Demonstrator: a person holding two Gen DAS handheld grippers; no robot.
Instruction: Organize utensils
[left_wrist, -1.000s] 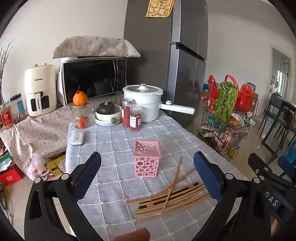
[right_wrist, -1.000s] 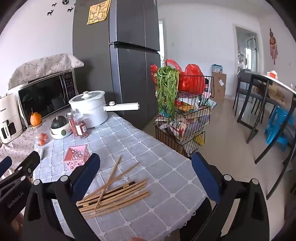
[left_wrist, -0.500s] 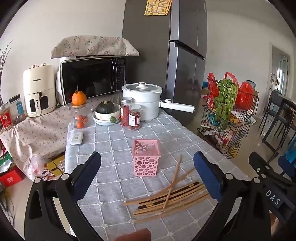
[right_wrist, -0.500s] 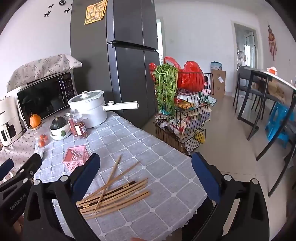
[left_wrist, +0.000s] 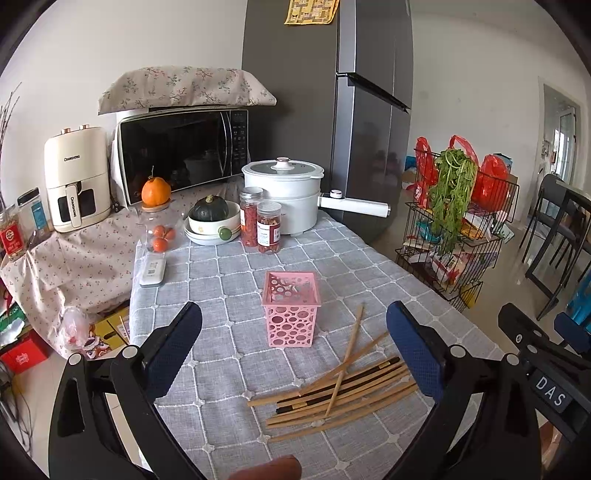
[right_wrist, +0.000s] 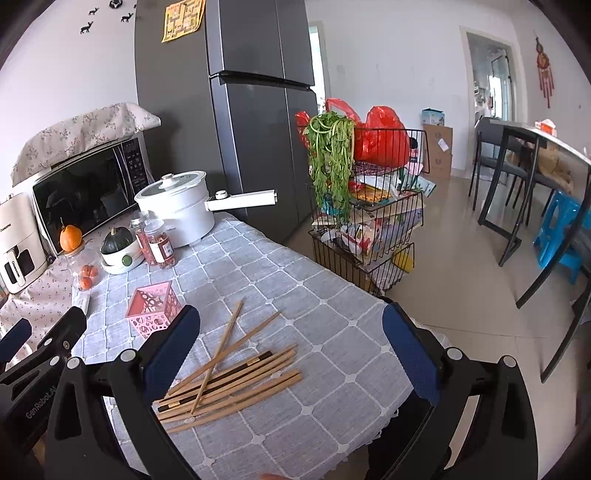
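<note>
Several wooden chopsticks (left_wrist: 340, 391) lie in a loose pile on the grey checked tablecloth, some dark ones among them; they also show in the right wrist view (right_wrist: 229, 380). A pink perforated holder (left_wrist: 291, 308) stands upright and empty just behind the pile, seen in the right wrist view too (right_wrist: 153, 308). My left gripper (left_wrist: 295, 347) is open and empty, held above the near table edge in front of the holder. My right gripper (right_wrist: 291, 350) is open and empty, above the pile's right side.
At the table's back stand a white electric pot (left_wrist: 284, 195), two red jars (left_wrist: 260, 225), a bowl with a squash (left_wrist: 210, 221), a tomato jar with an orange (left_wrist: 157, 221) and a remote (left_wrist: 153, 271). A wire rack (right_wrist: 365, 221) stands right of the table.
Both grippers have shifted only slightly; the view edges a little closer to the table. Chopsticks and holder have not moved.
</note>
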